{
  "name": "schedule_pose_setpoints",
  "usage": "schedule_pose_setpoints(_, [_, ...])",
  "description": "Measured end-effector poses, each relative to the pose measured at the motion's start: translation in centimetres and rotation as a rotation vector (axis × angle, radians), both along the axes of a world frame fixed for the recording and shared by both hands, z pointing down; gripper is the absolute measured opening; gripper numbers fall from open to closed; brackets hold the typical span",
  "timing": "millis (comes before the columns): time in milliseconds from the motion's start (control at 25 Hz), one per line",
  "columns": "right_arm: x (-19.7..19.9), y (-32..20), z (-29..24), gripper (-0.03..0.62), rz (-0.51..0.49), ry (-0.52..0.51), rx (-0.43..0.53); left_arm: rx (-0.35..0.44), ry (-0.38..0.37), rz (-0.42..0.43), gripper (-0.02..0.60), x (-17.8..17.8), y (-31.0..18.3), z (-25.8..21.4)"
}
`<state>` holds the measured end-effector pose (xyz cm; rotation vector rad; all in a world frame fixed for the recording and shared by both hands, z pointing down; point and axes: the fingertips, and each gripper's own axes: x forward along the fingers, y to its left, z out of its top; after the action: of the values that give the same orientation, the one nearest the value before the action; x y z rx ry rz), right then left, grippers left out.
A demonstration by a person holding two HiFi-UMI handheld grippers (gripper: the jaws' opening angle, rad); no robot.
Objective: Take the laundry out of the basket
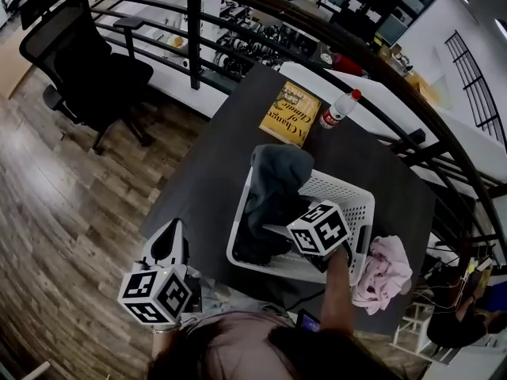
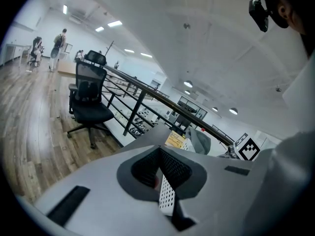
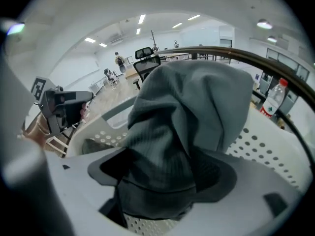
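Observation:
A white perforated laundry basket (image 1: 350, 189) stands on the dark table (image 1: 207, 182). A grey garment (image 1: 277, 176) is heaped in it and rises over its far left corner. My right gripper (image 1: 290, 237) is inside the basket, beside that garment. In the right gripper view its jaws stand wide, and the grey garment (image 3: 192, 112) fills the space between them without being pinched. A pink garment (image 1: 385, 271) lies on the table right of the basket. My left gripper (image 1: 169, 241) hangs off the table's near left edge, jaws together and empty (image 2: 160, 170).
A yellow book (image 1: 291, 114) and a red-capped bottle (image 1: 339, 109) lie on the table beyond the basket. A curved black railing (image 1: 194, 30) runs behind the table. A black office chair (image 1: 87, 62) stands on the wooden floor at the left.

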<state>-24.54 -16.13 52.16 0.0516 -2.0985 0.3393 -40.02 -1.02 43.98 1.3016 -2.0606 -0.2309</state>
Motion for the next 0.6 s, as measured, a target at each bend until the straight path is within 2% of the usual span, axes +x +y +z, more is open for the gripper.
schedule_pose_setpoints(160, [0.1,0.0,1.9,0.391,0.008,0.061,-0.035,-0.008,0.007,-0.003,-0.002,-0.4,0.0,0.4])
schedule_pose_setpoints(360, [1.0,-0.9,5.3,0.391,0.03,0.193,-0.009,-0.011,0.013,0.001,-0.002,-0.8,-0.4,0.6])
schedule_pose_setpoints(600, [1.4,-1.9,7.9,0.39,0.109,0.265,-0.016,-0.01,0.013,0.012,-0.002,-1.3,-0.7,0.6])
